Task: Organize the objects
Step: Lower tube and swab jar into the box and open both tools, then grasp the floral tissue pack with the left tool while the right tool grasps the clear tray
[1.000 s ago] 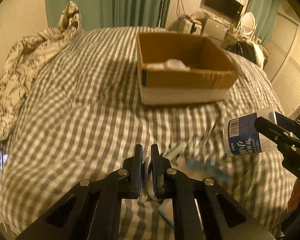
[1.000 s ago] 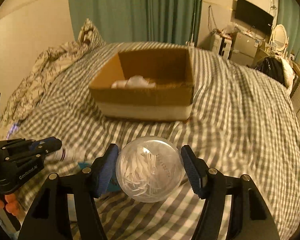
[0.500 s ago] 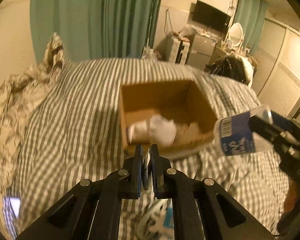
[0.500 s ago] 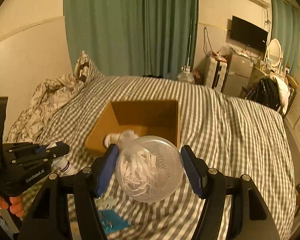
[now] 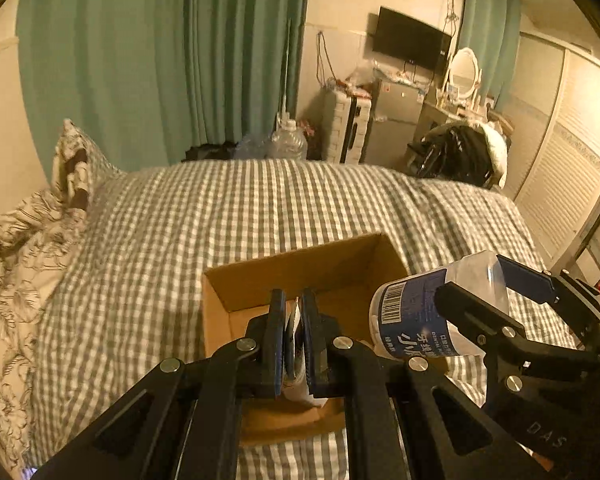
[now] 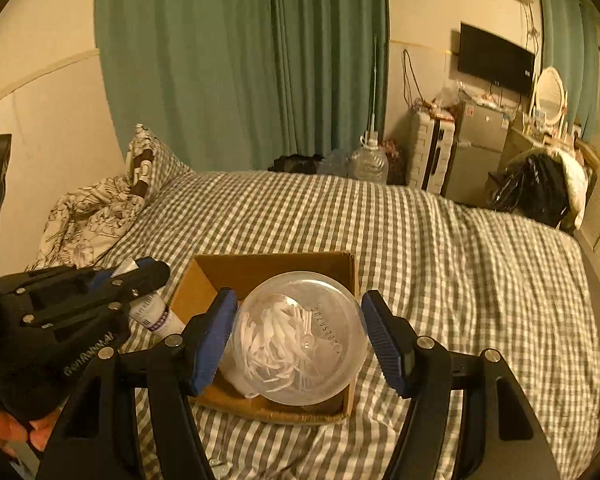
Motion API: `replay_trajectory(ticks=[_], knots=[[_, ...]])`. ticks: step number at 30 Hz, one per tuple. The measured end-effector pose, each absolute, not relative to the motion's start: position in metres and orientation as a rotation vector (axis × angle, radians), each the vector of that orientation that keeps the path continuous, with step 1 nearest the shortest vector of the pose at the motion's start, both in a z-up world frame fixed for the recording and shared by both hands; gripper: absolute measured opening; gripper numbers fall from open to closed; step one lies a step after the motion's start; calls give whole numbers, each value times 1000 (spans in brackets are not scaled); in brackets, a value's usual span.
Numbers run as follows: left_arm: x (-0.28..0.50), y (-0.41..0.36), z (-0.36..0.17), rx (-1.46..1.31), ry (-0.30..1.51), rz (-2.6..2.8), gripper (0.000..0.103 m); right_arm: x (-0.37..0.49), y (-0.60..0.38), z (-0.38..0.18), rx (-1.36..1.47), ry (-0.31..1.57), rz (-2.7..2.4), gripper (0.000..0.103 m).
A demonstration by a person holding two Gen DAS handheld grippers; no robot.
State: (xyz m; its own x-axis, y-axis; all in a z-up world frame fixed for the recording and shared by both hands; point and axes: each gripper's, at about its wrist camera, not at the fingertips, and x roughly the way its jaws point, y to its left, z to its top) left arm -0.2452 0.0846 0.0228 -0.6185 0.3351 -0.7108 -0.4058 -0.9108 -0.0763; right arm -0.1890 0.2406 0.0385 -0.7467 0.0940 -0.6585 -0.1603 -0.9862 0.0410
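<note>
The left hand-held gripper (image 5: 294, 334) is clamped on a thin white tube (image 6: 156, 316); only the right wrist view shows the tube's body sticking out sideways. The right hand-held gripper (image 6: 298, 338) is squeezed around a clear round jar of floss picks (image 6: 300, 338), hanging right over the open cardboard box (image 6: 268, 268) on the checked bed (image 6: 440, 248)

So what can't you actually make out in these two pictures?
- Box contents: in both views the held things and grippers cover most of the inside.
- The squeezed item in the left hand-held gripper: left view shows only an edge; the right view suggests a tube, label too small to read.
- Jar in the right hand-held gripper: its blue label is partly covered in the left view.
</note>
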Motion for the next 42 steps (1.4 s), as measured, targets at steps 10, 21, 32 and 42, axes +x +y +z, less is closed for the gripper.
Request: replay_trajectory(ticks=[10, 21, 32, 42], knots=[[-276, 99, -24, -1140, 149, 2472, 10, -211, 268, -3, -1092, 272, 2784, 72], [-260, 74, -15, -1176, 166, 2544, 75, -179, 261, 25, -1027, 243, 2793, 82], [-203, 34, 32, -1082, 117, 2606, 86, -113, 229, 59, -971, 121, 2813, 82], [-136, 4, 41, -1046, 139, 2647, 87, -51, 193, 64, -966, 30, 2847, 82]])
